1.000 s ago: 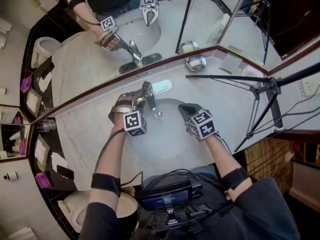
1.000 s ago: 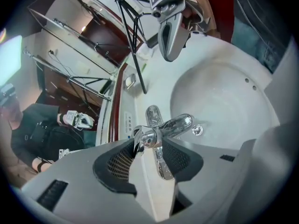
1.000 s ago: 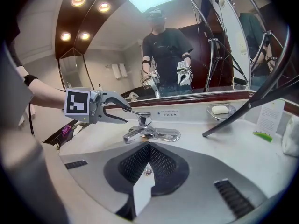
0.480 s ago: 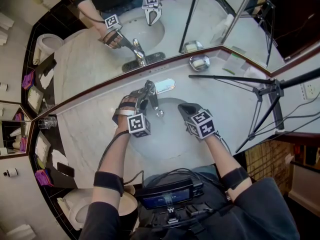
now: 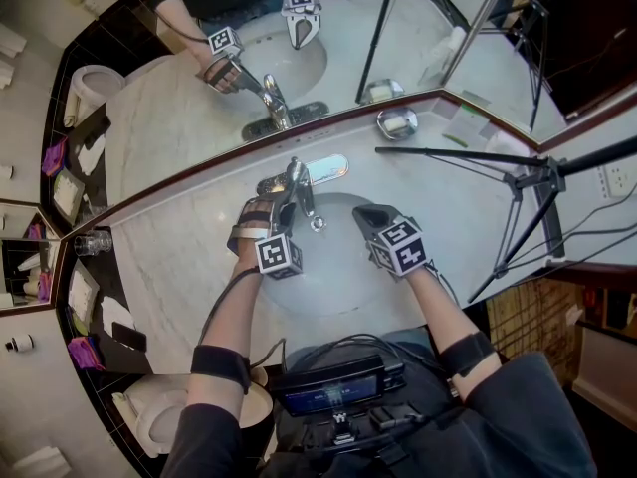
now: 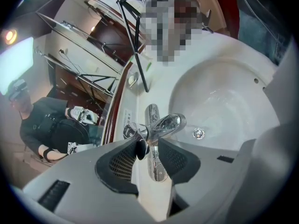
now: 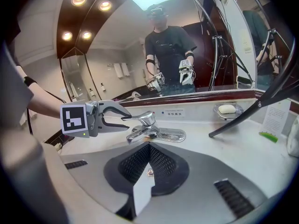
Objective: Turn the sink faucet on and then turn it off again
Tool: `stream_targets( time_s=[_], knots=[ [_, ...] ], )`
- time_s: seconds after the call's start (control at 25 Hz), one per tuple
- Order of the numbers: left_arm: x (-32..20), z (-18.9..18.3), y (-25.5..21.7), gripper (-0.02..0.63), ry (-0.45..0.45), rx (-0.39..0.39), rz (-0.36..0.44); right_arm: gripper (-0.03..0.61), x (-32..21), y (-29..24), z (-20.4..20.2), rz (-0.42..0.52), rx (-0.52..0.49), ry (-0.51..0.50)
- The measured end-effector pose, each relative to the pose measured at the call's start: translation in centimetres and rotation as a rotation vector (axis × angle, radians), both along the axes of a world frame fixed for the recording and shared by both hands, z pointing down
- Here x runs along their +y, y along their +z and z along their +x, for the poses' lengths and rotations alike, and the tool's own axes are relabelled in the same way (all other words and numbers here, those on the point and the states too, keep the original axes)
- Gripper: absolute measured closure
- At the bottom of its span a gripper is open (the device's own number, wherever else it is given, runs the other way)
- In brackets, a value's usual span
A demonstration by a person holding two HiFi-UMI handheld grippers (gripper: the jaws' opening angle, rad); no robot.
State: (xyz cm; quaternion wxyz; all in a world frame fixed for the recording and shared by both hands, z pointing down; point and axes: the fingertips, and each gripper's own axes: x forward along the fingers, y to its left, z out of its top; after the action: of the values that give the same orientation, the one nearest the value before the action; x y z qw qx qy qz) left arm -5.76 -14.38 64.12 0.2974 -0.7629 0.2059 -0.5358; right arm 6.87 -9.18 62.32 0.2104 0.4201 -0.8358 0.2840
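On the left, our left tool [image 6: 148, 147] reaches across the marble tabletop [image 5: 169, 257] to the faucet [image 5: 299, 189] at the back rim of the sink [image 5: 338, 267]. Its jaws have just been closing and now pinch the faucet's lever [image 7: 134, 118], one pad over it and one under, near its free end. We see no water at the spout, so we judge that turning on is the step in hand. To do it well we hold firm on the slick chrome and swing the lever about its own pivot rather than dragging it straight — slipping off the tip looks like the main risk. A modest stream is enough, then we reverse with the same grip. To the right, our right tool [image 7: 149, 149] hangs over the basin, clenched on nothing, apart from the faucet — a good place for it.
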Motion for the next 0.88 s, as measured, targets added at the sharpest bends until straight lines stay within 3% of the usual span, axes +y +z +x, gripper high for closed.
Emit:
stream_targets(
  time_s=[0.88],
  knots=[
    [0.38,-0.06,0.6,0.488,-0.032,0.008,-0.007,0.555,-0.09,-0.33,-0.35,0.009,0.002,-0.009]
  ],
)
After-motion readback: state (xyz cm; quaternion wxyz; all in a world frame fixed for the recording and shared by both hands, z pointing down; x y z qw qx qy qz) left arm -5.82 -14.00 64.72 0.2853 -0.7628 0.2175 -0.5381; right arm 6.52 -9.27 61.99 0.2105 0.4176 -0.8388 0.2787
